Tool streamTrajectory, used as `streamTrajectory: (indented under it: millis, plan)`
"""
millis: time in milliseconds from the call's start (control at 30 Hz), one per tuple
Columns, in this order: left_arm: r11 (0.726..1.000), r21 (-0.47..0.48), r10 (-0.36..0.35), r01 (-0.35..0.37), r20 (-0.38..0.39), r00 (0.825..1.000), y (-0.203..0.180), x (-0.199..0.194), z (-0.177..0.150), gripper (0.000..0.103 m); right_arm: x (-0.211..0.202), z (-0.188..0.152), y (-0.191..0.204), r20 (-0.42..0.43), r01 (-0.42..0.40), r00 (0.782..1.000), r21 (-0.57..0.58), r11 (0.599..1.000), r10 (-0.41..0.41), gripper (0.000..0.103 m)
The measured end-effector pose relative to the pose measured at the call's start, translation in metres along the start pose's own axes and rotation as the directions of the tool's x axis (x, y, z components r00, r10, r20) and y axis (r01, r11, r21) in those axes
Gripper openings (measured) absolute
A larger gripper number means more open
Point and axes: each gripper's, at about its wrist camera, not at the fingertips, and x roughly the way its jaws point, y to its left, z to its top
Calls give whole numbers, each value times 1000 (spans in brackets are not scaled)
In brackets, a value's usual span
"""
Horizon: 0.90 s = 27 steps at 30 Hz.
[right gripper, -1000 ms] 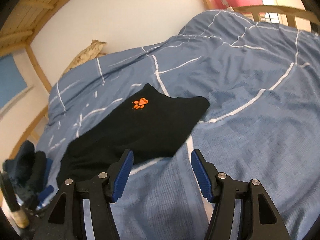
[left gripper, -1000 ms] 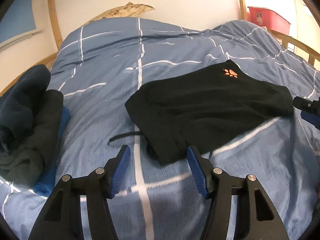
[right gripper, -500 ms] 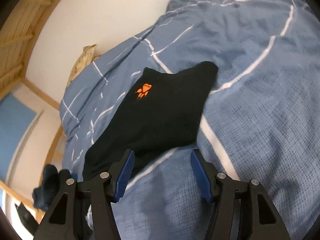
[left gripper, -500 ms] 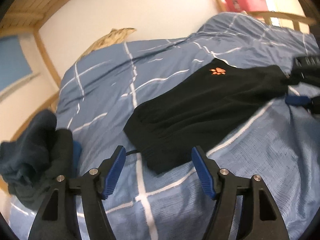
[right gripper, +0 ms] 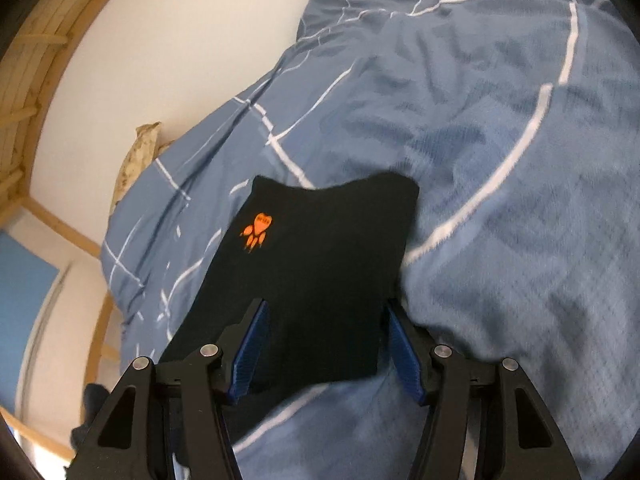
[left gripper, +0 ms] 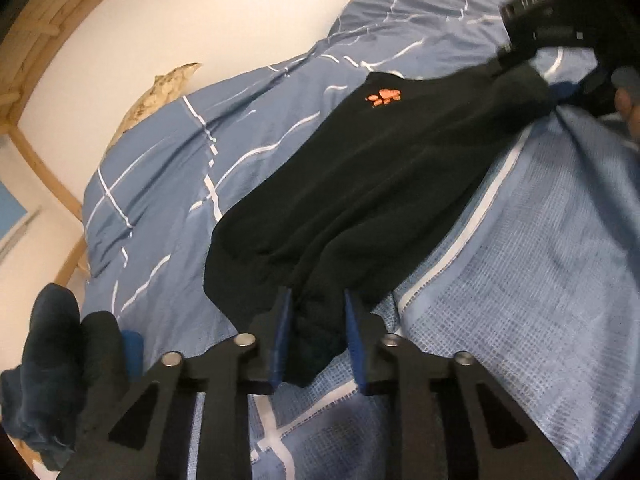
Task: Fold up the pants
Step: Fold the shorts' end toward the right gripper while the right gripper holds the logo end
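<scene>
Both tools have dropped in close to the black pants (left gripper: 360,184) since a moment ago, when they hung back over the bare duvet with their blue pads spread wide. Now the left tool (left gripper: 314,336) has the near corner of the pants between its pads and its jaws are closing; the cloth bunches between them, though I cannot tell for sure that both pads press on it yet. The right tool (right gripper: 324,348) straddles the other end of the pants (right gripper: 320,264), jaws spread about as wide as the cloth with both pads just outside its edges, not pinching. From the left side, the right tool (left gripper: 560,60) shows dark and blurred at the far end of the garment.

To my eye this is the start of a fold: both ends about to be gripped so the pants can be lifted and doubled over. They lie already narrowed to a long strip on the bed, orange paw print (right gripper: 256,232) facing up.

The bed carries a blue duvet (right gripper: 500,160) with white lines, rumpled into soft ridges. A pile of dark clothes (left gripper: 60,368) sits at the left edge. A patterned pillow (left gripper: 160,96) leans on the pale wall, with a wooden bed frame (left gripper: 40,168) around it
</scene>
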Motion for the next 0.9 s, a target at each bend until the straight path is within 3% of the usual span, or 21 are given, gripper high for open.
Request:
streamTrajectory:
  millis: [100, 167, 267, 333, 500, 633, 700, 733, 767, 900]
  plan:
    - [1000, 4, 4, -4, 3, 1000, 0, -6, -2, 22, 3, 4, -2, 1, 27, 1000, -12, 1000, -27, 40]
    - [997, 70, 31, -32, 10, 999, -7, -10, -3, 21, 6, 4, -2, -19, 26, 999, -43, 999, -27, 24]
    - [986, 161, 32, -33, 9, 999, -7, -20, -6, 20, 4, 1, 0, -29, 32, 999, -81, 996, -35, 12]
    - [984, 177, 31, -31, 4, 1000, -2, -25, -8, 20, -6, -4, 9, -10, 44, 999, -141, 989, -46, 11]
    - [979, 204, 32, -25, -35, 999, -3, -19, -13, 20, -22, -14, 25, 25, 69, 998, -236, 969, -65, 11]
    - [968, 247, 71, -53, -65, 995, -18, -14, -15, 26, -7, -7, 18, -19, 78, 996, -175, 981, -83, 12]
    - [979, 202, 44, -27, -80, 996, -13, -18, -15, 31, -7, -8, 14, -29, 90, 995, -178, 980, -97, 26]
    - [986, 168, 27, -13, -81, 996, -9, -21, -13, 41, -9, -9, 11, -24, 90, 995, -171, 981, -95, 43]
    - [990, 143, 19, -7, -81, 997, -6, -24, -12, 47, -13, -10, 8, -10, 66, 998, -157, 985, -69, 48]
    - [998, -36, 44, -46, -51, 998, 10, -45, 2, 59, -26, -6, -5, 49, 22, 999, -87, 996, -18, 51]
